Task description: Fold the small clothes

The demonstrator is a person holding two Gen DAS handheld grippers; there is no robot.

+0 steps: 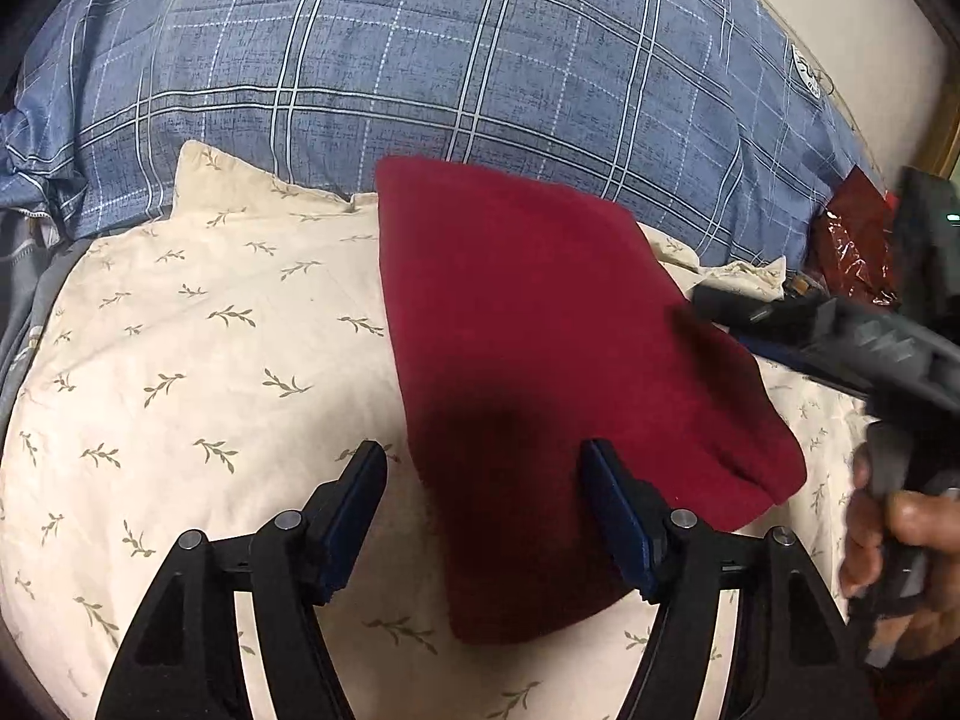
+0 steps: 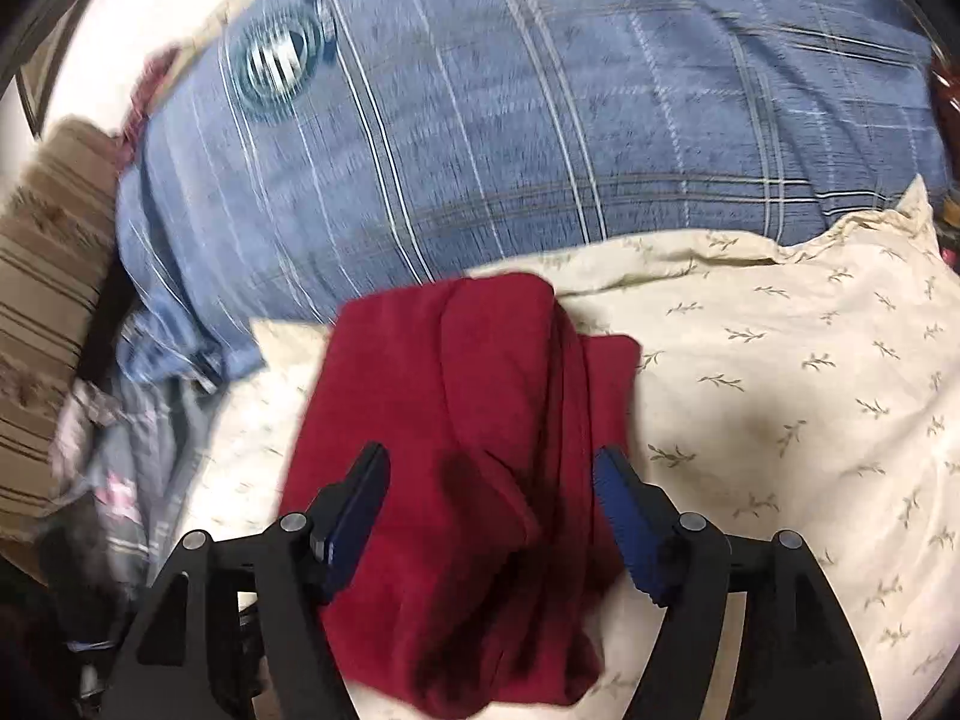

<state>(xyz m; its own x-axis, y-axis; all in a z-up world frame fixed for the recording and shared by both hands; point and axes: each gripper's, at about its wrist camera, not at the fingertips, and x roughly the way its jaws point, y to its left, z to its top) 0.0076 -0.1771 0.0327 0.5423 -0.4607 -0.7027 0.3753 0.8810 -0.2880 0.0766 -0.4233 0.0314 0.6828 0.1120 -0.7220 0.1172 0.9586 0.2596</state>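
Left wrist view: my left tongs (image 1: 483,510) stand wide open above the near edge of the red cloth (image 1: 540,360), gripping nothing; the right-hand finger hangs over the cloth, the left-hand finger over the bare cream pillow (image 1: 210,360). The cloth lies flat and folded on that pillow, roughly a long rectangle with its near end toward me. I judge it was laid here because the pillow gives a soft, fairly level surface for pressing folds. My right tongs (image 1: 780,324) come in from the right edge of this view, a hand (image 1: 888,540) wrapped round the handle, with the tip just above the cloth's right border.

From the right wrist view, my right tongs (image 2: 492,516) are also spread wide, with the cloth (image 2: 468,420) lying under the gap, and the pads do not press on it. Here the cloth shows stacked layers and a raised ridge down the middle, so I judge at least one fold is done and the next move is to pinch an end and double it over.

Count: one red cloth, two tongs, one cream leaf-print pillow, one big blue checked pillow (image 1: 420,60) behind it, propped against the wall. A shiny red packet (image 1: 858,252) sits at the far right.
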